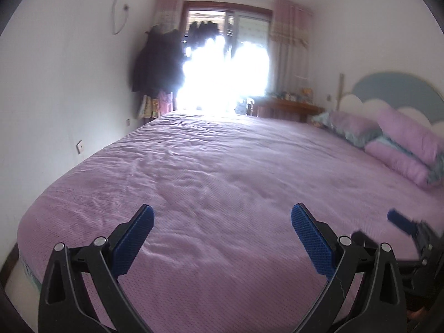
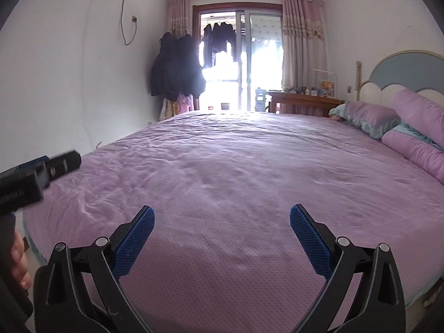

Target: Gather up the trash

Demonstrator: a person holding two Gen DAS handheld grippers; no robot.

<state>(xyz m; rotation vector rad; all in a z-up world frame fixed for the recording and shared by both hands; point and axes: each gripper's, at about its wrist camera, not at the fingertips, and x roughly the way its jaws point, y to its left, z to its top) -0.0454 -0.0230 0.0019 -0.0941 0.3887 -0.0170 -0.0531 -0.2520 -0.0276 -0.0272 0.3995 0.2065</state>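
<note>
Fingers of our left gripper (image 1: 222, 217) and right gripper (image 2: 222, 217) hang spread, gripping nothing, above the purple bed (image 2: 236, 172); pillows (image 2: 369, 116) lie near the headboard.

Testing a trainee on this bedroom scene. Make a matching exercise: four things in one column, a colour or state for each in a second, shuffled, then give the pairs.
Things
1. bedspread
2. headboard
3. coats
4. right gripper

Colours or states
A. dark, hanging by the wall
B. jaws spread wide, nothing between them
C. lilac, lightly wrinkled
D. pale blue and white, curved top

Pairs: 1-C, 2-D, 3-A, 4-B
</note>
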